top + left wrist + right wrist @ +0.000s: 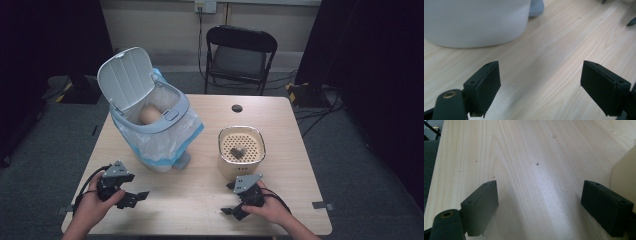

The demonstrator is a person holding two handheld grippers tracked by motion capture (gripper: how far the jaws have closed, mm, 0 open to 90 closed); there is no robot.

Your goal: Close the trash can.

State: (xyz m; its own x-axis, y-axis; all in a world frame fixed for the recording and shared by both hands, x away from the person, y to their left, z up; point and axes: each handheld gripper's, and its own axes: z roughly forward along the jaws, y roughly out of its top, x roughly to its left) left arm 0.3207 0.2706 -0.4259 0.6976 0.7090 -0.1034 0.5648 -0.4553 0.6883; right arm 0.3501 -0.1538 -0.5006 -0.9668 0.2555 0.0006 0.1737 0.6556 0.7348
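A white pedal bin [150, 120] stands at the table's left with its lid [125, 75] tipped up and back. Its clear, blue-edged liner hangs over the rim, and a rounded tan object [149, 115] lies inside. At the right a cream container [241, 152] carries a perforated top with a small dark object [238, 152] on it. Near the front left edge a hand holds my left gripper [134, 198] [540, 72], open, with bare wood between the jaws. My right gripper [228, 198] [540, 192] is open over bare wood in front of the cream container [624, 175].
The wooden table [280, 112] has a dark round hole [237, 108] near its far edge. A black folding chair [240, 57] stands behind it, with cables on the grey floor. In the left gripper view, the bin's white base [474, 22] and grey-blue pedal [536, 7] lie just ahead.
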